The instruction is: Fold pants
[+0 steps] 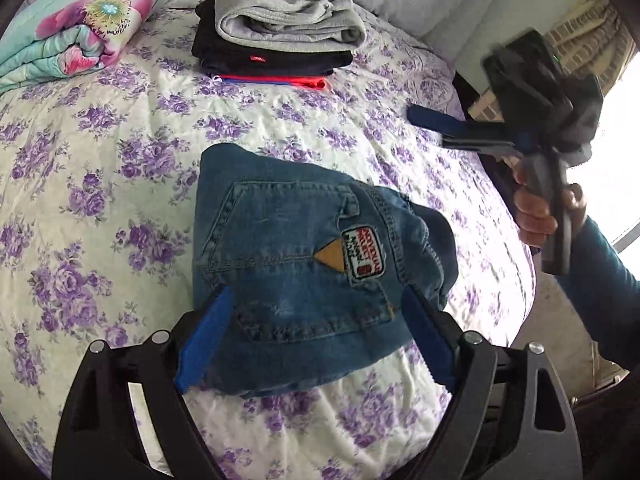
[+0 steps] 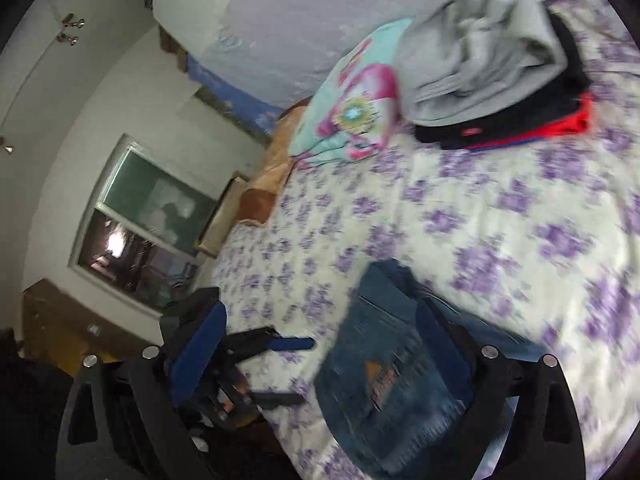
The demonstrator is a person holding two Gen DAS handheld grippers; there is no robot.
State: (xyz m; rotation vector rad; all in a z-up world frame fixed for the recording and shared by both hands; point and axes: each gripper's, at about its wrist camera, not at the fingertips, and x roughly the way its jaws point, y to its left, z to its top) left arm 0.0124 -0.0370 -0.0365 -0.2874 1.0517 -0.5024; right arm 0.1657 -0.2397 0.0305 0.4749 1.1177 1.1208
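Note:
Folded blue jeans lie on the floral bedspread, back pocket and patch facing up. My left gripper is open, its blue fingers on either side of the jeans' near edge. My right gripper is held in the air to the right, above the bed's edge, fingers close together and empty. In the blurred right wrist view the jeans lie below my open right gripper, and the left gripper shows at the left.
A stack of folded clothes, grey sweatpants on black and red items, sits at the far side of the bed. A folded floral blanket lies at the far left. The bed edge runs along the right.

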